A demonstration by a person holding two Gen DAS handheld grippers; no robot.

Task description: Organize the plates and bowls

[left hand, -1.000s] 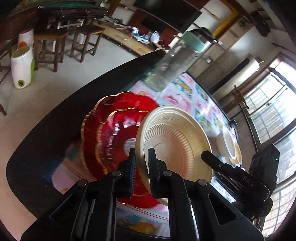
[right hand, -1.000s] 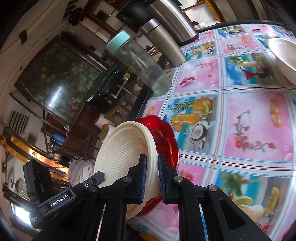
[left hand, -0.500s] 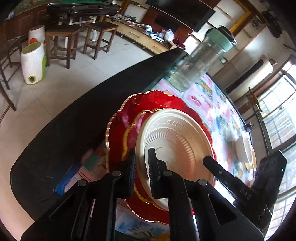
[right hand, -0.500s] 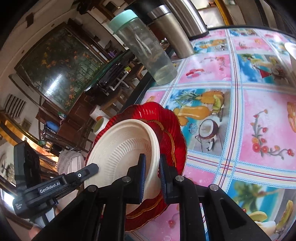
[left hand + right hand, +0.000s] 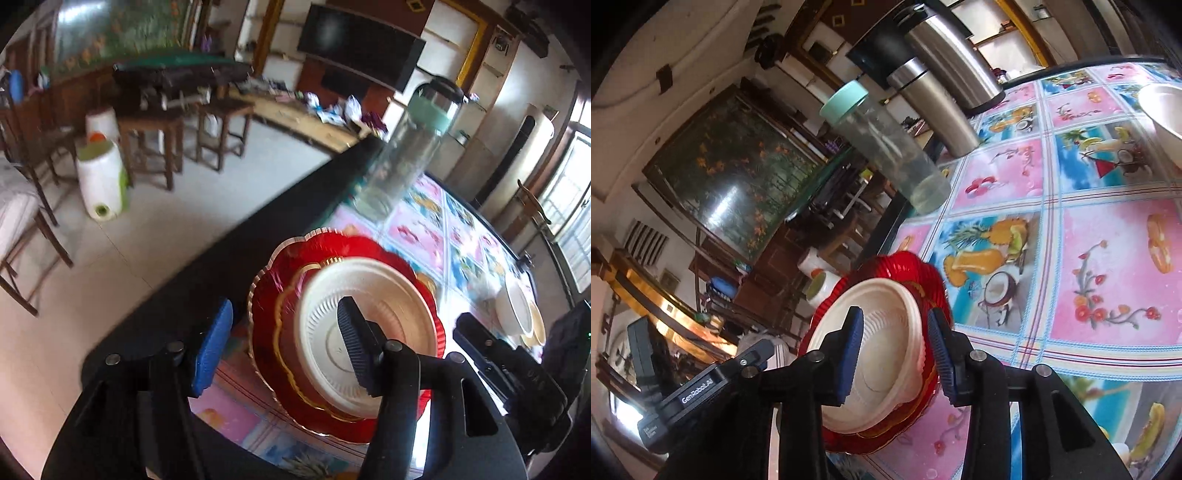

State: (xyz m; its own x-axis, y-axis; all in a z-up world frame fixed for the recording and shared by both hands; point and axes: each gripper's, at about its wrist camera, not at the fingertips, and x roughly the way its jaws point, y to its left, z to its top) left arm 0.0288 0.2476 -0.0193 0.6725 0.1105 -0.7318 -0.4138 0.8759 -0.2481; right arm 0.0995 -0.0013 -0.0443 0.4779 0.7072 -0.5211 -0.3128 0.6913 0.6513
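Both sets of jaws are spread wide right now and neither one is gripping anything. The left gripper [image 5: 282, 343] has its fingers parted well clear of the stack, and the right gripper [image 5: 895, 356] is open too, its two fingers sitting either side of the rim without pinching it, as far as I can tell.

Right in front of both, the cream ribbed disposable plate [image 5: 365, 332] sits upside down on top of the red scalloped plastic plates with gold edging [image 5: 284, 273], near the table's dark edge. From the right wrist view the cream one sits between the fingers with the red rim poking out beyond it.

Further out past the jaws there's a clear plastic bottle with a mint green lid [image 5: 886, 147] standing on the colourful fruit-print tablecloth [image 5: 1108, 277]. Behind that, two steel thermos flasks [image 5: 934, 107]. Way off to the right of the left jaws, another cream bowl stack [image 5: 517, 310].
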